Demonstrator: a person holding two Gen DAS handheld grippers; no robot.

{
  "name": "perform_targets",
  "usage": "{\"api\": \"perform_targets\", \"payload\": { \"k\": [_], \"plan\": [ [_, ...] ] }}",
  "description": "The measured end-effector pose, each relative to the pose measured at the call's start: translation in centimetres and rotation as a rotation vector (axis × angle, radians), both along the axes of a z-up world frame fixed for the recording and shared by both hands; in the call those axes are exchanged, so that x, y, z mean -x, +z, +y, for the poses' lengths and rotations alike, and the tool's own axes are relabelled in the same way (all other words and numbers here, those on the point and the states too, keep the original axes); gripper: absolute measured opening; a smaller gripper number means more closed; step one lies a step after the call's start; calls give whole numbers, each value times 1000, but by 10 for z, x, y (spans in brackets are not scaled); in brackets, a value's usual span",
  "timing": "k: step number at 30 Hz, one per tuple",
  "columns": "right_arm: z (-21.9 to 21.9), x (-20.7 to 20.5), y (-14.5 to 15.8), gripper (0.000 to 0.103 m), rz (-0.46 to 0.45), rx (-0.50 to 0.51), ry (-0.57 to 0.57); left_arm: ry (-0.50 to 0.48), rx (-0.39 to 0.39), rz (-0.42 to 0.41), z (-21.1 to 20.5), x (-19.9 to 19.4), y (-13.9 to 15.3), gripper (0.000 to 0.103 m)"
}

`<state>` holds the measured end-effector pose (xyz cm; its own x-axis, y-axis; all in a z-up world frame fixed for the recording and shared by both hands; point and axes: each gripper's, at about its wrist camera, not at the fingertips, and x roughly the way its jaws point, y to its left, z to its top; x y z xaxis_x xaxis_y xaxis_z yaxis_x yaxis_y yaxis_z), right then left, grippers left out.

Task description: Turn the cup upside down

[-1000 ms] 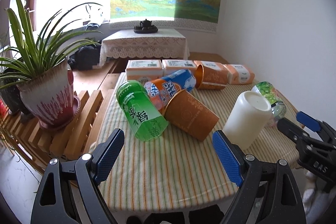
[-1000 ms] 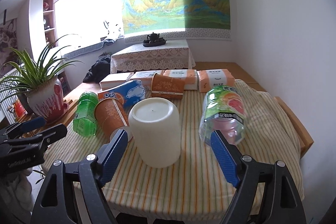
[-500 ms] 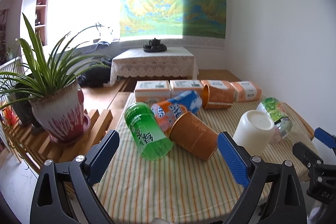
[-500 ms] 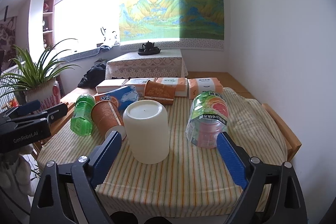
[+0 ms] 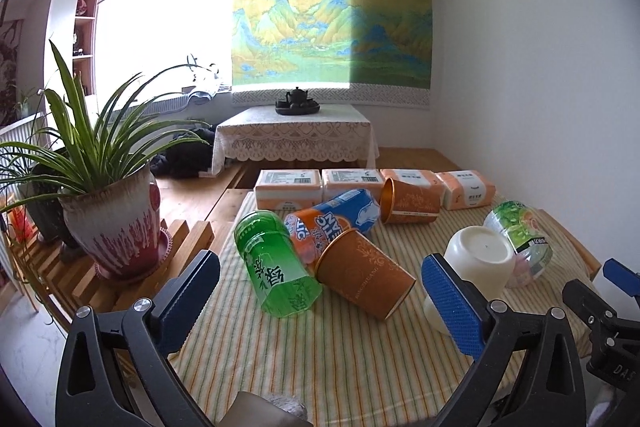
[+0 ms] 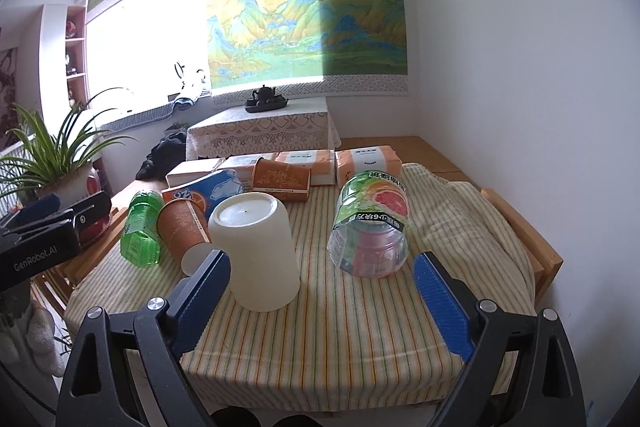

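Observation:
A white cup (image 6: 256, 251) stands upside down on the striped tablecloth (image 6: 360, 323), base up; it also shows in the left wrist view (image 5: 476, 267). My right gripper (image 6: 320, 301) is open and empty, back from the cup near the table's front edge. My left gripper (image 5: 320, 301) is open and empty, at the table's front left. The right gripper's tip shows at the right of the left wrist view (image 5: 600, 303). The left gripper shows at the left of the right wrist view (image 6: 48, 227).
Lying on the cloth: a green bottle (image 5: 276, 271), two orange paper cups (image 5: 364, 275) (image 5: 412, 201), an orange-blue bottle (image 5: 332, 223), a clear labelled bottle (image 6: 370, 223). Tissue packs (image 5: 288, 187) line the far edge. A potted plant (image 5: 108, 203) stands at left.
Both grippers have pulled back and up from the table, so the cup and bottles look smaller and farther. The white cup has stayed upside down in place.

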<state>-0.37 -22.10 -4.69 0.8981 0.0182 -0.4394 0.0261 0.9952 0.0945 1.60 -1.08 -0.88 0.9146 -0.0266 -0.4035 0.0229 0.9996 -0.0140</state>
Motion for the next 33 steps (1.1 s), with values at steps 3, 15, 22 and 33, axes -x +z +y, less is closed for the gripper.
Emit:
{"api": "perform_targets", "payload": {
  "k": [3,15,22,33],
  "plan": [
    [0,-1,-1,91,4,-1,1,1,5,5,1,-1,0,102],
    [5,-6,2,93,-10,1,8,7,12,15,7,-4,-3,102],
    [7,-9,0,93,-4,-1,16,8,12,20,8,-7,-4,102],
    [6,-9,0,93,-3,-5,12,-2,8,25,4,-9,-6,102]
  ]
}}
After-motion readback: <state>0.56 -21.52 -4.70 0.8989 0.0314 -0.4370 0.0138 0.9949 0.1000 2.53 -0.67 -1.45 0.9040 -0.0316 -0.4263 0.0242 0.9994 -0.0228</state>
